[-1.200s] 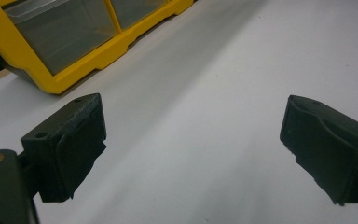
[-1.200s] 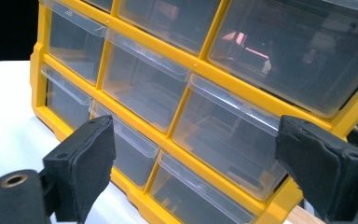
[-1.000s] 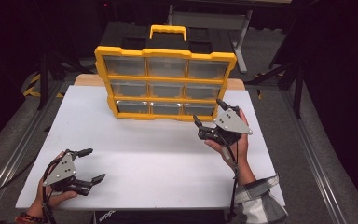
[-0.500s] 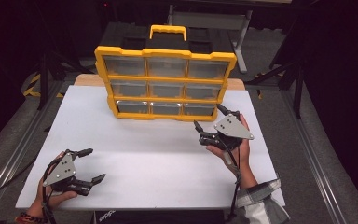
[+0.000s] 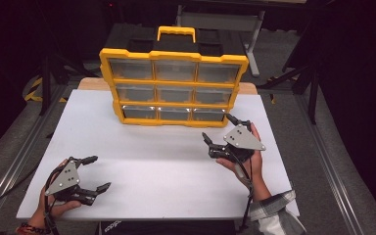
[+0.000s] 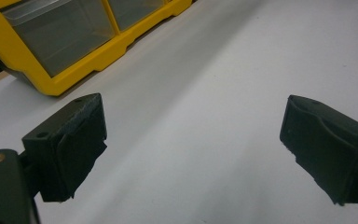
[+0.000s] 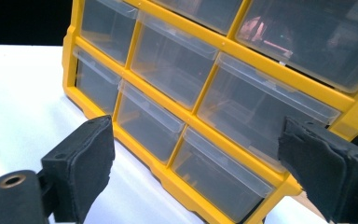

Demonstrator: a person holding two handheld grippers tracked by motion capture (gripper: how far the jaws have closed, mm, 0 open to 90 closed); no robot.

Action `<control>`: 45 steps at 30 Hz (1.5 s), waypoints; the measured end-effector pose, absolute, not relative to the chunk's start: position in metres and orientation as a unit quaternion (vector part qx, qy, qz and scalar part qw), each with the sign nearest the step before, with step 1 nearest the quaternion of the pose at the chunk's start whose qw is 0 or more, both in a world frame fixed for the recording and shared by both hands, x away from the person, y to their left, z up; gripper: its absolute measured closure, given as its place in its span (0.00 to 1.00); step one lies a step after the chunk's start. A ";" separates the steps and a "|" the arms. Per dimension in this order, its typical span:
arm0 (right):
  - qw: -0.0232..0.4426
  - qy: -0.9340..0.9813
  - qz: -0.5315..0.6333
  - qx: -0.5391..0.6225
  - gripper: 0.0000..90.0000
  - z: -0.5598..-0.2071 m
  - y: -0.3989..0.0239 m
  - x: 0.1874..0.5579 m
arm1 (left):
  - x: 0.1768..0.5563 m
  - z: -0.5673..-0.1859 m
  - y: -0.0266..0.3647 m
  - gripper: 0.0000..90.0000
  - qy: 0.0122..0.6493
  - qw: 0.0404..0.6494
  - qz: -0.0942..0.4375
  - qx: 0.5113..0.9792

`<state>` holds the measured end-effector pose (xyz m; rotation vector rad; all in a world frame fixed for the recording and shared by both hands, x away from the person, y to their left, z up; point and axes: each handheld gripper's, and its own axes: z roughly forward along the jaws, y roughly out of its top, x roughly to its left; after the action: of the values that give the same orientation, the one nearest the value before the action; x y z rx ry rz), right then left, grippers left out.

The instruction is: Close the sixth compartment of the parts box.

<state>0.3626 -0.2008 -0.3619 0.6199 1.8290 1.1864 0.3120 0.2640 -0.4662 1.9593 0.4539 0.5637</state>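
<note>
Left gripper low at the near-left table corner, jaws apart, holding nothing. Right gripper mid-right, jaws spread wide, empty — just short of the organizer's lower-right drawers. Bare white tabletop between them. Dark stands behind.

Looks like lab or test room. White table stands alone in dark room. Black walls all round. Metal rails run along table sides. Grey floor with yellow-black tape. Metal stand behind. Yellow drawer box on table. Person holds gripper tools with cables.
</note>
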 end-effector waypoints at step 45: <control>0.400 0.759 0.440 0.266 0.13 -0.406 -0.243 0.325 | 0.310 -0.465 0.263 0.09 0.185 0.503 0.233 0.811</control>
<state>0.3249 -0.2428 -0.4060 0.6731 1.9197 1.1128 0.3104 0.2633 -0.4654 1.9596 0.4479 0.5628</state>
